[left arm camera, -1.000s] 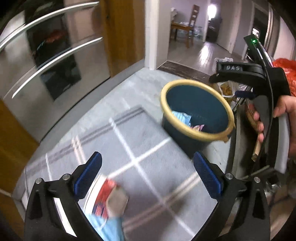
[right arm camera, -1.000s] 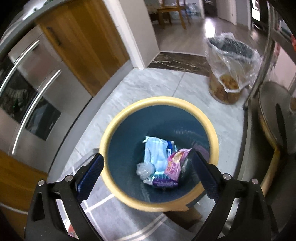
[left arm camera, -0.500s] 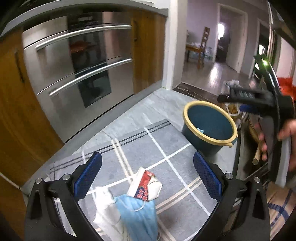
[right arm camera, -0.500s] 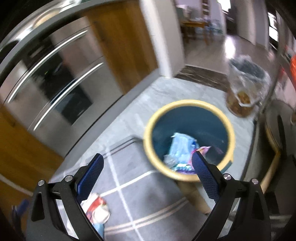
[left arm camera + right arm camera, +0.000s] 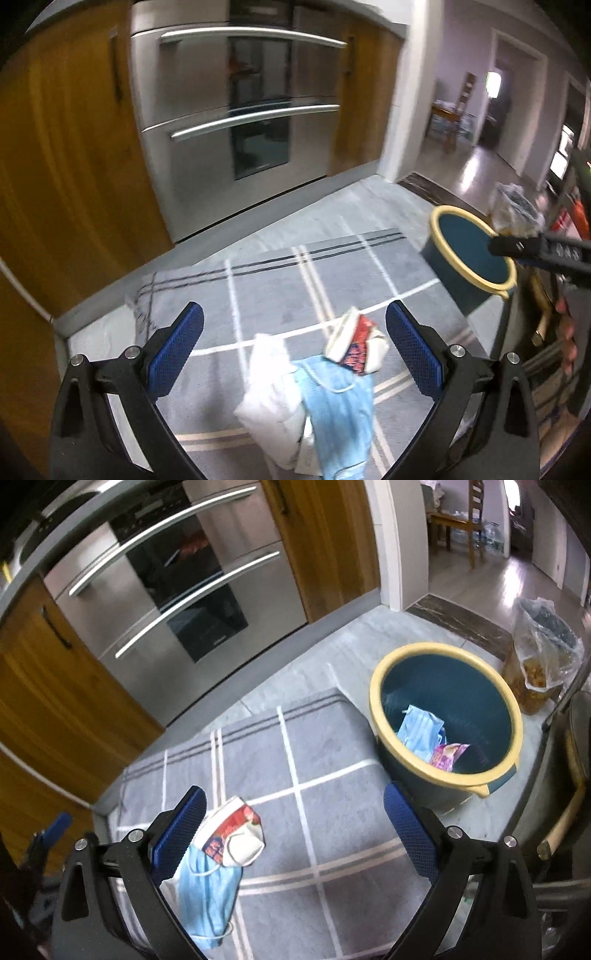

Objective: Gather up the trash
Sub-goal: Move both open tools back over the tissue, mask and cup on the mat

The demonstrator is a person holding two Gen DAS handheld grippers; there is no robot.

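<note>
On the grey checked rug [image 5: 325,269] lies a small heap of trash: a blue face mask [image 5: 338,402], a white crumpled bag [image 5: 269,387] and a red-and-white paper cup [image 5: 356,341]. My left gripper [image 5: 293,349] hovers open just above the heap, holding nothing. The teal bin with a yellow rim [image 5: 447,716] stands right of the rug, with a blue mask [image 5: 421,727] and a pink wrapper [image 5: 445,757] inside. My right gripper [image 5: 293,830] is open and empty, between the cup [image 5: 232,825], the floor mask [image 5: 207,893] and the bin.
A steel double oven [image 5: 243,110] and wooden cabinet doors [image 5: 70,155] line the far side of the rug. A clear-bagged waste basket [image 5: 543,653] stands behind the bin. A chair frame [image 5: 569,775] is at the right. A doorway opens to a room with table and chair [image 5: 461,517].
Both grippers have pulled back from the bin and swung left toward the trash heap. The left one now has the heap between its fingers' line of sight; the bin looks smaller.
</note>
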